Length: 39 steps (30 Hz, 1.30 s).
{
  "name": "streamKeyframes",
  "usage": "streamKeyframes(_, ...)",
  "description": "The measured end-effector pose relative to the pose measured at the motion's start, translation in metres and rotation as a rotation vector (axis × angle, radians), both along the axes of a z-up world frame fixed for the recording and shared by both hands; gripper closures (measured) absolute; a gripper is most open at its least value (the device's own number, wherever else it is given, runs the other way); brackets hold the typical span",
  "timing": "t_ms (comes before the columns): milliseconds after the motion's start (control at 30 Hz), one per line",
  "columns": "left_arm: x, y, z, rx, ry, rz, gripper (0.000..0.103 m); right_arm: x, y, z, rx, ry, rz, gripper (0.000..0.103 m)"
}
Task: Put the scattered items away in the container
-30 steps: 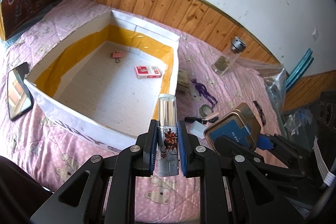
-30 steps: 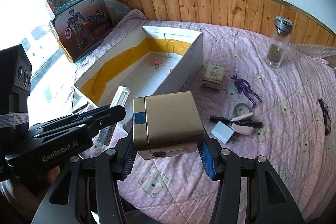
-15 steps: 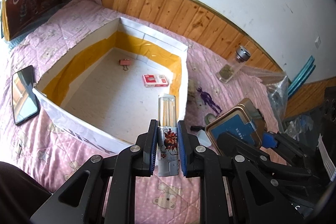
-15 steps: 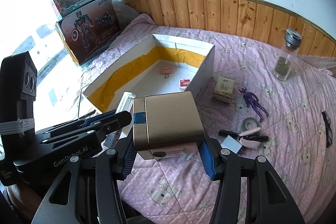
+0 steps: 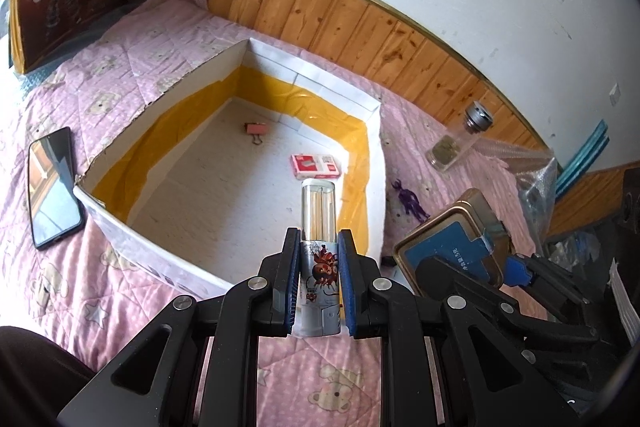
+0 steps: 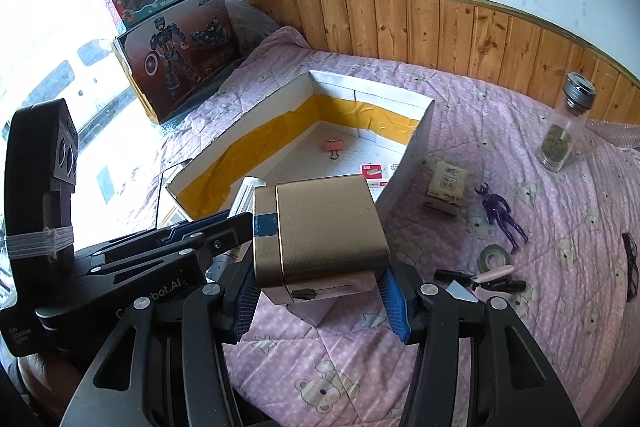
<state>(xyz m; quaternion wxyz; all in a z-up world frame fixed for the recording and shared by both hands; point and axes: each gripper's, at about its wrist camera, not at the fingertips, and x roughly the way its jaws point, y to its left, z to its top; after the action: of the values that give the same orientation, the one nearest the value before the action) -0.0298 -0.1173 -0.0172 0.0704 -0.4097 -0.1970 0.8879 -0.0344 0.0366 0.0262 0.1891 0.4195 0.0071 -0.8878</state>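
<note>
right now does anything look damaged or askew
The white cardboard box with yellow tape lining has a ragged, torn left wall edge. The gold tin with blue label sits tilted in the right hand-held gripper.

The box (image 5: 120, 223) is open on top; inside, only a clip (image 5: 256, 128) near its far wall and a red packet (image 5: 316, 165) toward its right wall take floor.

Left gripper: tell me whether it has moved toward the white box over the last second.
Yes. The left gripper, shut on the clear tube, has advanced toward the white box: the tube's tip, earlier at the near wall, now overlaps the box floor near the red packet.
</note>
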Motion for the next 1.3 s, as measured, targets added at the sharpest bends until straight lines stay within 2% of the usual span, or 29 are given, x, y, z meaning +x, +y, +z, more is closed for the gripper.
streamKeyframes(733, -0.037, -0.026, -0.021, 0.016, -0.042, 0.035, 0.084, -0.044, -0.025, -0.018, 0.021, -0.043, 0.028, 0.049)
streamKeyframes(1300, -0.065, -0.045, -0.036, 0.043, -0.106, 0.064, 0.084, -0.076, -0.042, -0.037, 0.049, -0.086, 0.054, 0.049)
